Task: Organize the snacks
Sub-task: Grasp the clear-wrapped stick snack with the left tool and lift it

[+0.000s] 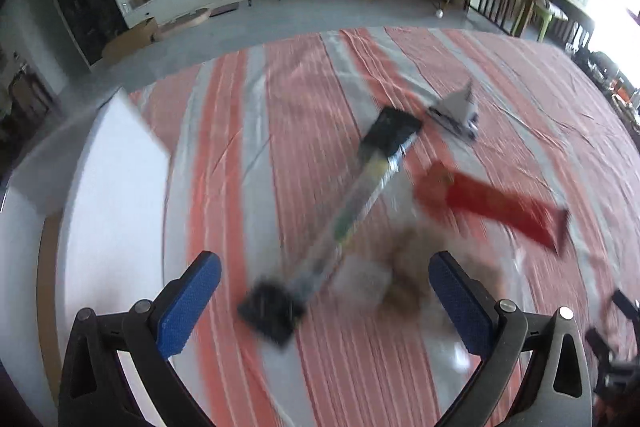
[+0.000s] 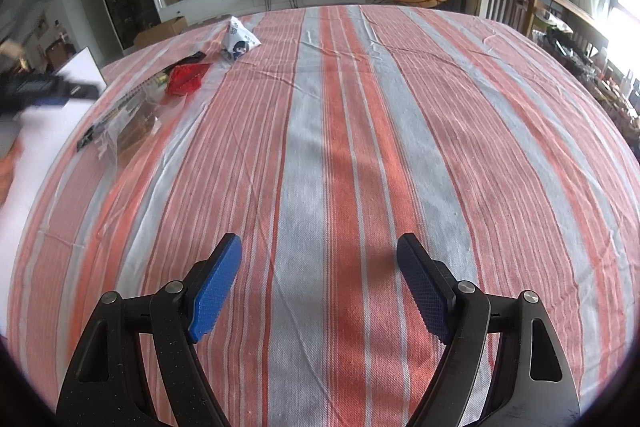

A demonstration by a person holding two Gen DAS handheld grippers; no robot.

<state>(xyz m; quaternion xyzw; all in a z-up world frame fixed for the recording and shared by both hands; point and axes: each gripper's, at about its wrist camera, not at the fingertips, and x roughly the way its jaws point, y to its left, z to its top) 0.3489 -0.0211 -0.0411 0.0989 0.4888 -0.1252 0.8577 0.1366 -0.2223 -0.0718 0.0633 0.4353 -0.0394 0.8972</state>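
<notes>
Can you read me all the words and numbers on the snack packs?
None can be read.
White triangular snack bag: blue print and a cartoon picture, too small to read.
Red snack packet: no letters can be made out.
Long clear snack pack with black ends: small print along its edge, too tiny to read.
Left wrist view: everything is smeared by motion blur.

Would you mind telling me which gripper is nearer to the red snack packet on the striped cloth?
Left. The left gripper hovers open just short of the red snack packet, which lies ahead and right of it. The right gripper, also open, sits over bare cloth, far right of the packet.
</notes>
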